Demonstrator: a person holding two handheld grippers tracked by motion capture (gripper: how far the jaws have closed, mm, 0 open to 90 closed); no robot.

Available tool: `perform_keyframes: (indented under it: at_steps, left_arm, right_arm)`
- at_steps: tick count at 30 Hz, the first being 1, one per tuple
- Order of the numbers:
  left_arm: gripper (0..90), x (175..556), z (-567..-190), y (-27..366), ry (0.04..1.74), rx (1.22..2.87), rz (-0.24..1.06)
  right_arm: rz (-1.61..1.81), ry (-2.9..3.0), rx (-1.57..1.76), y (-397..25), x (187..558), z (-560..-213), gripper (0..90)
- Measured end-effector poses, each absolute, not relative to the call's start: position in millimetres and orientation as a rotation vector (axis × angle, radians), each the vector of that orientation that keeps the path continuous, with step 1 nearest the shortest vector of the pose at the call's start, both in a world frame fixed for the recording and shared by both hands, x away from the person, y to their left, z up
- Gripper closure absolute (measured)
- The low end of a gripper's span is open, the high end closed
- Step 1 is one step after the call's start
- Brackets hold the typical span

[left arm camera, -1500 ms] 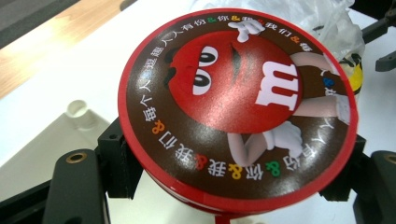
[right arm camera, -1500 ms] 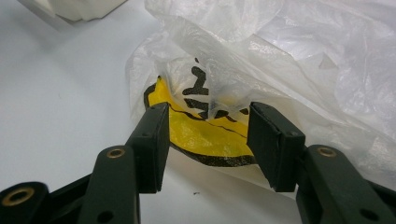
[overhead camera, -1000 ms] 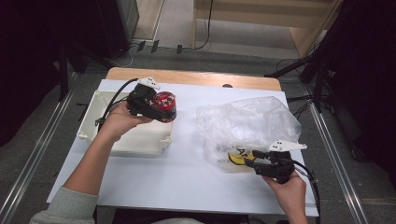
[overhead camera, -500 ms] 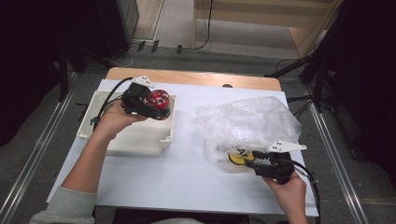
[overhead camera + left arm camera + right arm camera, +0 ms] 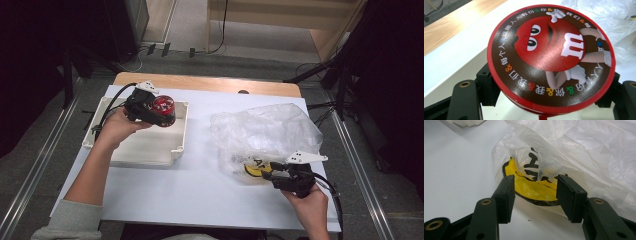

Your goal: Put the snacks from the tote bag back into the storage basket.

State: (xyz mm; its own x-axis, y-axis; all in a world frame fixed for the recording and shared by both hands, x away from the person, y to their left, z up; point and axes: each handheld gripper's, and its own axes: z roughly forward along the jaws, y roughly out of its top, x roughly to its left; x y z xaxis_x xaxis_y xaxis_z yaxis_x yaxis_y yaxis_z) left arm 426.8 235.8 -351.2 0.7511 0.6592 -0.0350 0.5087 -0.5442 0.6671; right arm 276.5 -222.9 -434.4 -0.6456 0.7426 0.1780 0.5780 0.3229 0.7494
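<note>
A round red tin with a cartoon candy face on its lid hangs over the far right part of a white tray. My left gripper is shut on the tin, one black jaw on each side of it. On the right lies a crumpled clear plastic bag with a yellow, black-rimmed object inside its near edge. My right gripper stands open at that edge, its jaws on either side of the yellow object and a fold of plastic.
A white sheet covers the table, and a strip of bare wood shows at the far edge. Metal rails run along both sides of the table. Cables lie on the floor beyond it.
My left gripper has carried the tin a little to the left and farther back over the tray. The right gripper and the bag have stayed put.
</note>
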Motion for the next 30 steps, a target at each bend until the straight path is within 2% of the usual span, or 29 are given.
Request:
perform_keyframes:
  at_steps: [30]
  left_arm:
    - [26.0,449,-395,242,0.971,2.274,0.261]
  right_arm:
    - [1.214,2.390,1.205,-222,275,-435,50.7]
